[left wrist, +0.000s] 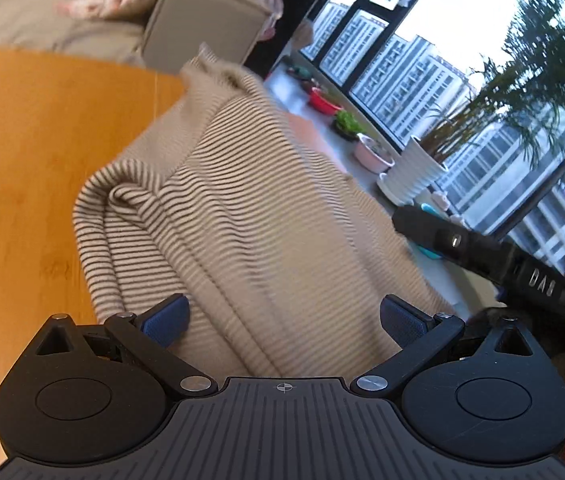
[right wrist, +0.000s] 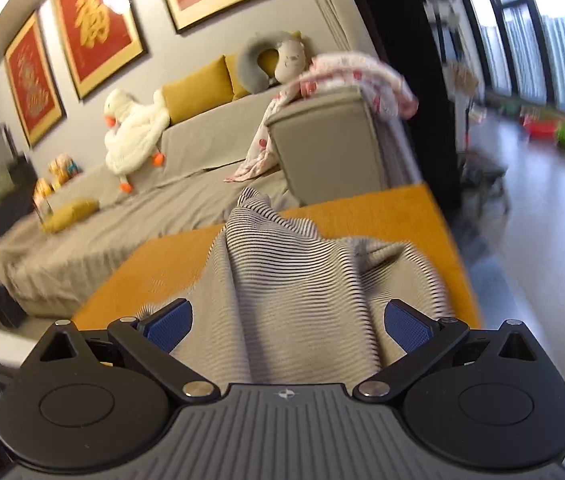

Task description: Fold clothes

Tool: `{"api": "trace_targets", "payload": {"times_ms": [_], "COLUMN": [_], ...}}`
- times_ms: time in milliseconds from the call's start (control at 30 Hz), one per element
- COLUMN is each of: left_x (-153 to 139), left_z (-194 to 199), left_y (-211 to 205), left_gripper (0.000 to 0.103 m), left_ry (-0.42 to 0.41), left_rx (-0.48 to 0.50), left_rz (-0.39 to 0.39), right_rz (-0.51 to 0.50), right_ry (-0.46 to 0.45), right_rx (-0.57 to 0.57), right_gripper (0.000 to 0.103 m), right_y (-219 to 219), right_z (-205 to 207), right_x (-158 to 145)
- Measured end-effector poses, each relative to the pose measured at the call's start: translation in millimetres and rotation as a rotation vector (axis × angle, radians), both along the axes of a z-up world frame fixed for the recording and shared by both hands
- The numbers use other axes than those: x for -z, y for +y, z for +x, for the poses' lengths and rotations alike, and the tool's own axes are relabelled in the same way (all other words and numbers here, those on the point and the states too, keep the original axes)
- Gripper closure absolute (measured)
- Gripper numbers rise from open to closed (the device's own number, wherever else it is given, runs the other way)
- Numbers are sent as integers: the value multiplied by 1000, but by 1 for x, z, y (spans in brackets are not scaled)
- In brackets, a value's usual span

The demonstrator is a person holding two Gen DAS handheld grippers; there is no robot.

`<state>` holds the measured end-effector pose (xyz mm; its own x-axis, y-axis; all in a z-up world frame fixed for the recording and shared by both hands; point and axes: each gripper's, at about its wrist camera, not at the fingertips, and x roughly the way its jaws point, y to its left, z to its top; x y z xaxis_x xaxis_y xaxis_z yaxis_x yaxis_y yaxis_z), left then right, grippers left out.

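A beige garment with thin dark stripes (left wrist: pixel 242 220) lies bunched on the orange table (left wrist: pixel 22 160). My left gripper (left wrist: pixel 284 322) is open, its blue pads (left wrist: pixel 166 320) wide apart, with the cloth lying between them. In the right wrist view the same striped garment (right wrist: pixel 294 288) lies rumpled on the orange table (right wrist: pixel 382 216). My right gripper (right wrist: pixel 286 326) is open too, its blue pads (right wrist: pixel 406 328) on either side of the cloth. The right gripper's black body (left wrist: pixel 482 252) shows at the right of the left wrist view.
A grey sofa (right wrist: pixel 202 152) stands beyond the table with a plush duck (right wrist: pixel 134 128), yellow cushions and a pink floral blanket (right wrist: pixel 346 76) over its arm. Potted plants (left wrist: pixel 414 172) and bowls line the window sill. The table's right edge drops to the floor (right wrist: pixel 542 220).
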<state>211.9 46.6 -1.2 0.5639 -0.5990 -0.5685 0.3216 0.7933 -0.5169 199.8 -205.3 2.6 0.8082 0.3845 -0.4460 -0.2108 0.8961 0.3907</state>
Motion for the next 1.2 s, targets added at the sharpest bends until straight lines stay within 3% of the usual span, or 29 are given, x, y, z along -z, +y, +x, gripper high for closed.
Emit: {"api": "trace_targets", "payload": {"times_ms": [133, 400, 600, 800, 900, 967, 1033, 1100, 1133, 1200], "left_x": [8, 1, 8, 9, -19, -45, -68, -80, -80, -69], "left_z": [0, -63, -102, -79, -62, -55, -52, -45, -42, -41], "left_y": [13, 36, 69, 49, 60, 94, 130, 161, 172, 177], "left_gripper": [0, 0, 0, 0, 0, 0, 0, 0, 0, 0], "left_ry": [2, 8, 3, -20, -116, -230, -332, -346, -315, -221], "left_rx": [26, 83, 106, 104, -11, -175, -361, -489, -516, -446], "left_rz": [-68, 16, -58, -170, -177, -222, -196, -145, -120, -139], "right_rz": [137, 186, 259, 397, 407, 416, 405, 391, 376, 345], "right_ry": [138, 129, 127, 114, 99, 87, 83, 80, 82, 84], "right_rx": [-78, -120, -126, -42, -5, 17, 21, 24, 24, 22], "right_gripper": [0, 0, 0, 0, 1, 1, 1, 0, 0, 0], "right_y": [5, 23, 35, 22, 18, 12, 14, 17, 19, 24], "right_z": [26, -28, -82, -88, -90, -92, -92, -92, -92, -91], "right_x": [31, 35, 38, 44, 45, 47, 47, 47, 45, 43]}}
